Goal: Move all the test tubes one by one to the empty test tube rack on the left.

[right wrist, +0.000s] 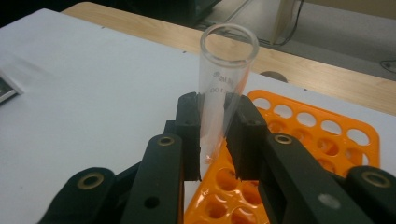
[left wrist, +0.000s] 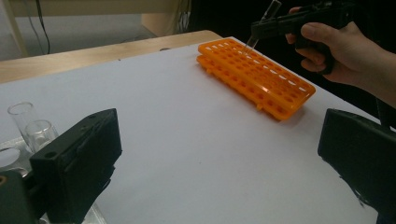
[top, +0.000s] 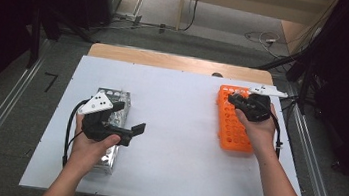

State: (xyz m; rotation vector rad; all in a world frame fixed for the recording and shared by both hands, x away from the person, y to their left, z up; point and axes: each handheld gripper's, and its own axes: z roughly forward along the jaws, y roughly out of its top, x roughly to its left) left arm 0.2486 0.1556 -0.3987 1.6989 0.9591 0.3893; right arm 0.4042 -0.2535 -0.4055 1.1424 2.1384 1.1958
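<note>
Clear glass was what the right gripper (right wrist: 212,135) held: a test tube (right wrist: 223,88) pinched between its two black fingers (right wrist: 189,135), which pressed on the tube's lower half from either side. The tube stood nearly upright with its open mouth uppermost, and faint printed marks showed on its wall just above the fingers. Its rounded bottom hung over the near end of the orange rack (right wrist: 322,135), though whether it touched a hole could not be told. In the left gripper view the same tube (left wrist: 261,25) slanted down from the right gripper (left wrist: 261,29) toward the far end of the orange rack (left wrist: 257,77), its tip just above the holes. From above, the orange rack (top: 232,123) lay flat on the right side of the white desk (top: 174,128), with the right gripper (top: 240,102) over its far end. The left gripper (top: 129,120) was on the left side of the desk, above a metal rack (top: 113,105), its fingers (left wrist: 79,158) spread wide with nothing between them. Two more clear tubes (left wrist: 30,123) stood upright in that metal rack (left wrist: 11,158), just beside the left finger
</note>
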